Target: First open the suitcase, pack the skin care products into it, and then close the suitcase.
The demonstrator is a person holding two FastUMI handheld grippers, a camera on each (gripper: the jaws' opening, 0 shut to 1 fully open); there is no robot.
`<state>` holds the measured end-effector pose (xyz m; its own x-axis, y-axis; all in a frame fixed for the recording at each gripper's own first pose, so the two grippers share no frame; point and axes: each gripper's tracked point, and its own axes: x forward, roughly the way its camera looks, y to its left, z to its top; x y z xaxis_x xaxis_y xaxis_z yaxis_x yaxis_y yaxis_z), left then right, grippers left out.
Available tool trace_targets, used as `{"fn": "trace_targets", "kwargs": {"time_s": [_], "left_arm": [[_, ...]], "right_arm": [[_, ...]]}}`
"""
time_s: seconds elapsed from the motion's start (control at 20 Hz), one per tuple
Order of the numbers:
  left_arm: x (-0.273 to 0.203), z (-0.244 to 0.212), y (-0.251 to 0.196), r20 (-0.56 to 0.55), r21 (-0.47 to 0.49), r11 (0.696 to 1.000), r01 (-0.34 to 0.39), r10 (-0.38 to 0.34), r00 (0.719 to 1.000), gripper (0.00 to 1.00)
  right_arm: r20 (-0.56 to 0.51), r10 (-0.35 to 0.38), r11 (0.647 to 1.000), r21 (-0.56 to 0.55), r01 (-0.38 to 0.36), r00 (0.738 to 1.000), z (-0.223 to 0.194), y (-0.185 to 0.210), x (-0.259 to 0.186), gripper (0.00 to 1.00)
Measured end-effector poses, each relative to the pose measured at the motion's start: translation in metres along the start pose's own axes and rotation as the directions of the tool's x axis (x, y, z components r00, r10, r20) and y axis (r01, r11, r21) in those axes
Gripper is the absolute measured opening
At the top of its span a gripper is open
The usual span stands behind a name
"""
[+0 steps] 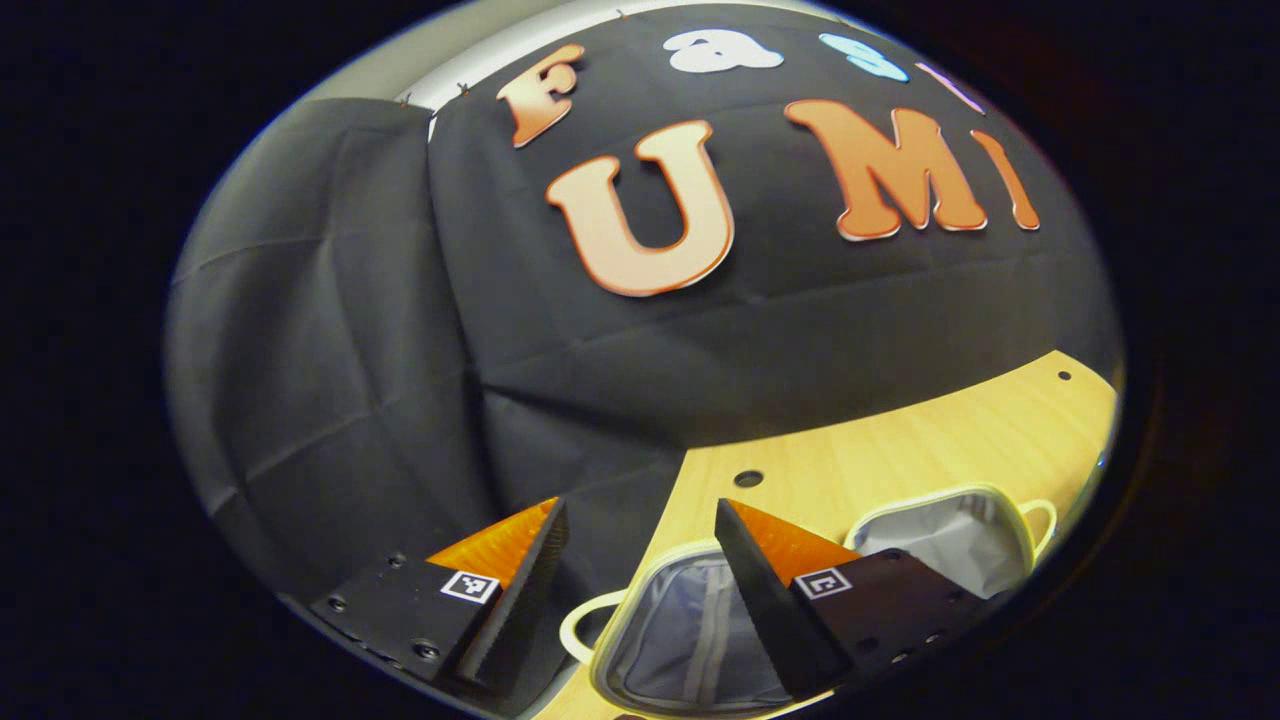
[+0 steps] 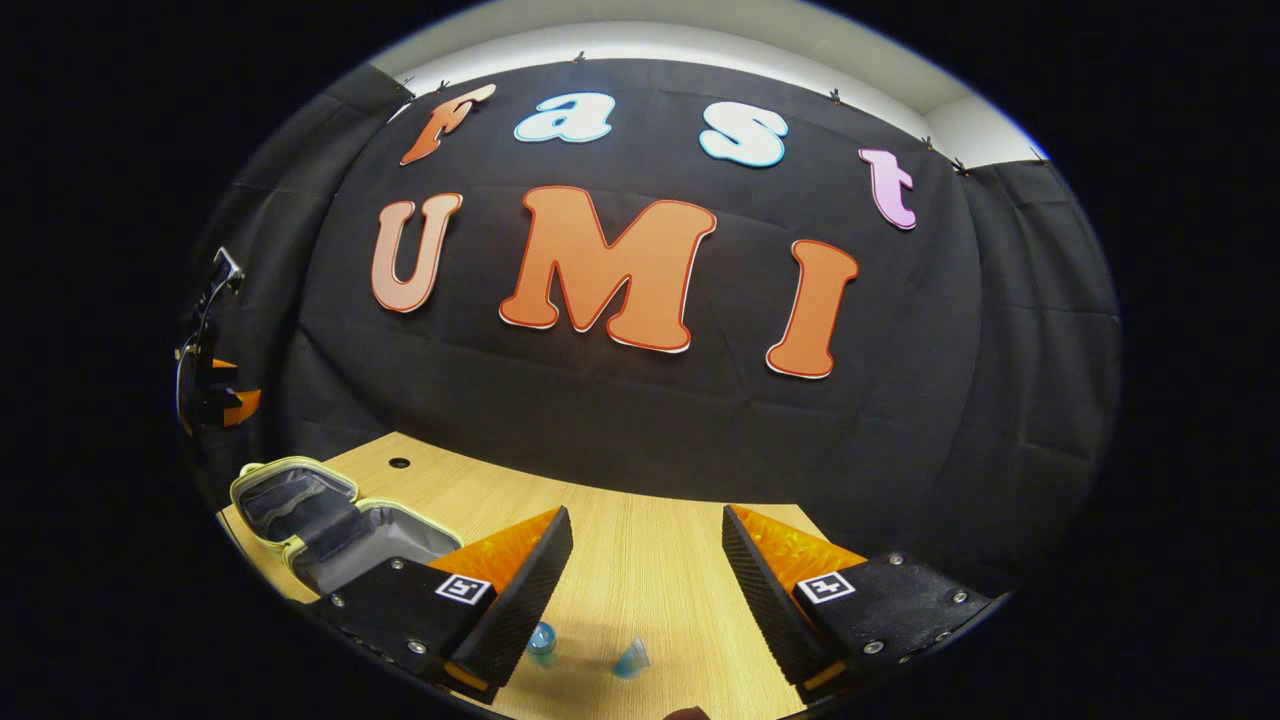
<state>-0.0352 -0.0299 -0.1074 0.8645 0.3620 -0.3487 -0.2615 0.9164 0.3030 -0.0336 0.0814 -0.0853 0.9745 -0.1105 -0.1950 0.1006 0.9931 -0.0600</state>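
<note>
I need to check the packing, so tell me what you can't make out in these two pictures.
- Suitcase interior, left gripper view: partly behind the left gripper fingers; contents unclear.
- Two small blue items on the table, right gripper view: tiny, at the bottom edge between the right gripper fingers; type unclear.
- Other gripper, right gripper view: small, at the left edge.

Left gripper (image 1: 640, 590) at the bottom centre of the left gripper view, fingers spread wide apart, nothing between them, tips pointing up and slightly inward. Right gripper (image 2: 645, 590) at the bottom centre of the right gripper view, likewise spread wide and holding nothing. Left gripper again at the far left edge of the right gripper view, small, raised, state unclear there.
</note>
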Motion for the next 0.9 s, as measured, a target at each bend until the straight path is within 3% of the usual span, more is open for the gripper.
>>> {"fn": "trace_targets", "kwargs": {"time_s": [0.1,0.5,0.9], "left_arm": [[-0.011,0.022,-0.018,0.046,-0.018,1.0,0.024,-0.023,0.999,1.0],[-0.08,0.091,-0.124,0.197,-0.074,0.988,0.137,-0.12,0.973,0.98],[-0.106,0.062,-0.215,0.142,-0.03,0.973,0.229,-0.223,0.964,0.98]], "right_arm": [[0.004,0.018,1.0,0.007,-0.018,1.0,-0.001,-0.003,0.001,0.96],[-0.01,0.102,0.994,0.037,-0.101,0.995,-0.018,-0.008,0.007,0.96],[-0.072,0.165,0.986,0.018,-0.165,0.984,-0.06,-0.021,0.009,0.96]]}}
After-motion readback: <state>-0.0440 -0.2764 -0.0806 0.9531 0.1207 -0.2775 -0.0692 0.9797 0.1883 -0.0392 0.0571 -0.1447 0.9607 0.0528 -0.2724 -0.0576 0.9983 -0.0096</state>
